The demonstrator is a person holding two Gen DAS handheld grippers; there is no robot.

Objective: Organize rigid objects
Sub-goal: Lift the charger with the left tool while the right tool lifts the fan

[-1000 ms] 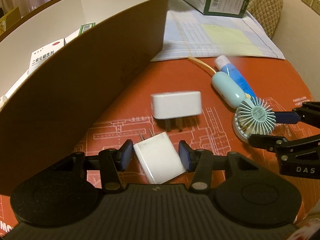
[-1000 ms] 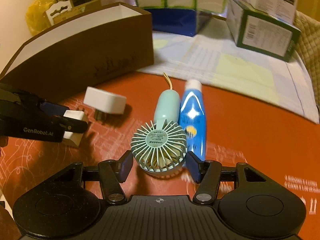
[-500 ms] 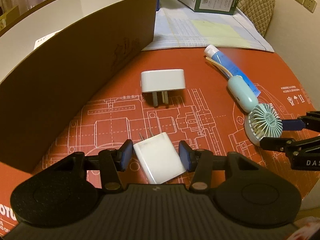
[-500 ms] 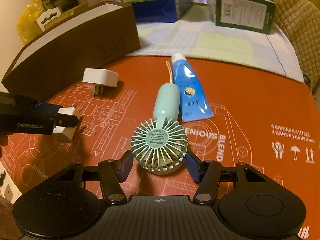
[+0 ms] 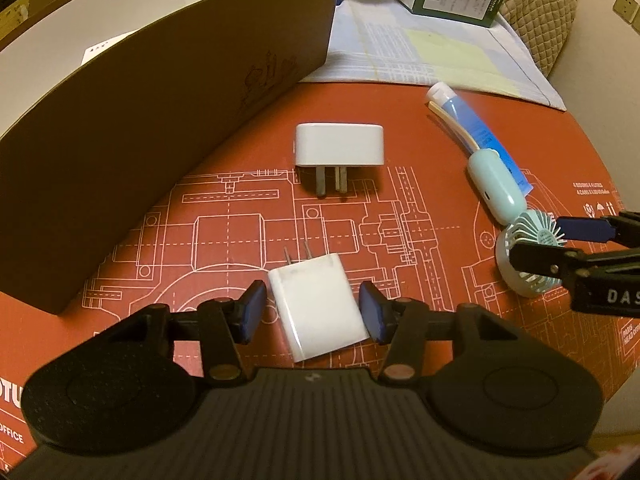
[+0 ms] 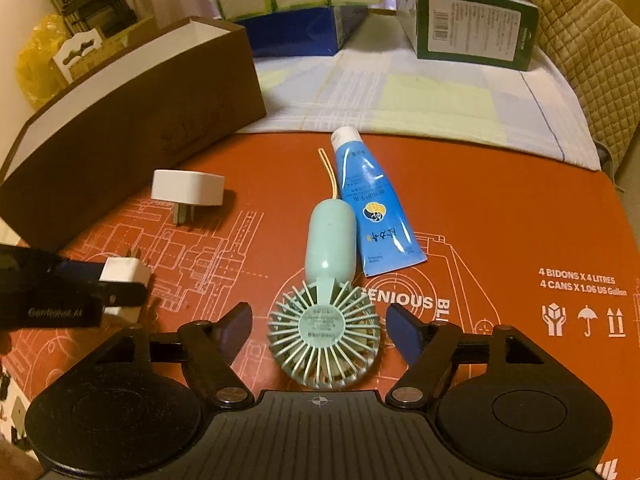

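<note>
My left gripper [image 5: 312, 312] is shut on a small white charger [image 5: 316, 300], prongs pointing away, low over the red printed mat [image 5: 400, 100]. The right wrist view shows this gripper [image 6: 108, 284] at the left with the charger [image 6: 122, 274] in it. My right gripper [image 6: 320, 320] is opening. A mint handheld fan [image 6: 324, 324] lies on the mat, its round head between the pads with a gap on each side. Beside the fan's handle lies a blue tube [image 6: 372, 208]. A larger white plug adapter [image 5: 339, 146] lies farther back.
A long brown box [image 5: 160, 100] with a white inside stands along the left and holds some flat packs. Behind the mat, a checked cloth [image 6: 400, 92] carries green-and-white cartons [image 6: 468, 28] and a blue box [image 6: 300, 32]. A quilted chair back [image 6: 592, 60] stands at the far right.
The right jaws have spread away from the fan head, which they held before. The left gripper keeps the charger, and its view has tilted back from the brown box.
</note>
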